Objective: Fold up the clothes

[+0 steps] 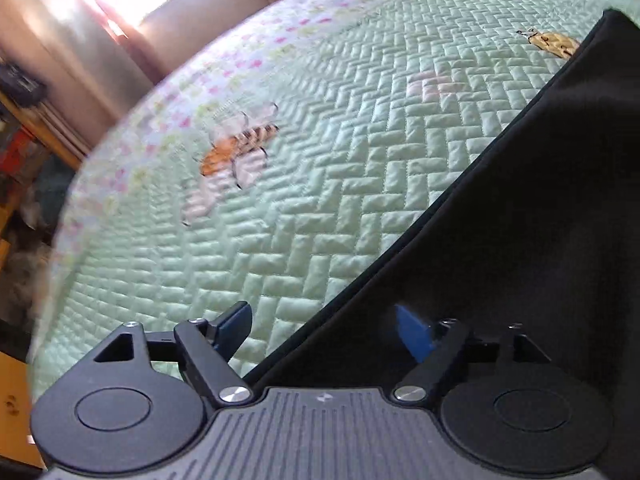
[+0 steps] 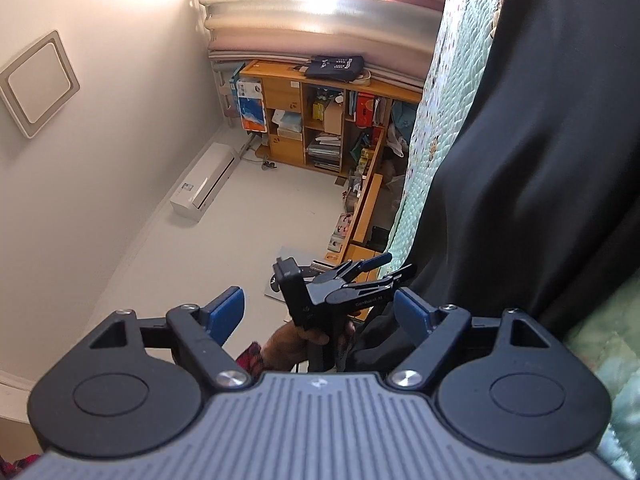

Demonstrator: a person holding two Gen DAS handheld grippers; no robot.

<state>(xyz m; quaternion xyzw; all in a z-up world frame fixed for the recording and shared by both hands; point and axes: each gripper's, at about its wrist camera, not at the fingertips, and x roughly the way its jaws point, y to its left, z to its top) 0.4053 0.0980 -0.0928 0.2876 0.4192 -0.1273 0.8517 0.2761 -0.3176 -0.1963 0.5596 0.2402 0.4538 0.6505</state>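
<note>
On the bed's mint quilt (image 1: 320, 184), stitched in a puffy herringbone with embroidered bees, smooth black cloth (image 1: 540, 240) lies with a straight hemmed edge. The left claw (image 1: 324, 332) straddles that edge, spread wide; the right claw (image 2: 320, 316) gapes empty beside draped folds.

You have two grippers in view: the left gripper (image 1: 324, 332) at the bottom of the left wrist frame and the right gripper (image 2: 320, 314) at the bottom of the right wrist frame, each with two blue-padded fingers (image 1: 236, 326). You have one black garment (image 1: 540, 240) at the right of both frames, on one green quilt (image 1: 280, 220). On that quilt you can count three embroidered insects (image 1: 240, 144), one at centre left and two at upper right; other motifs are too blurred to count.
</note>
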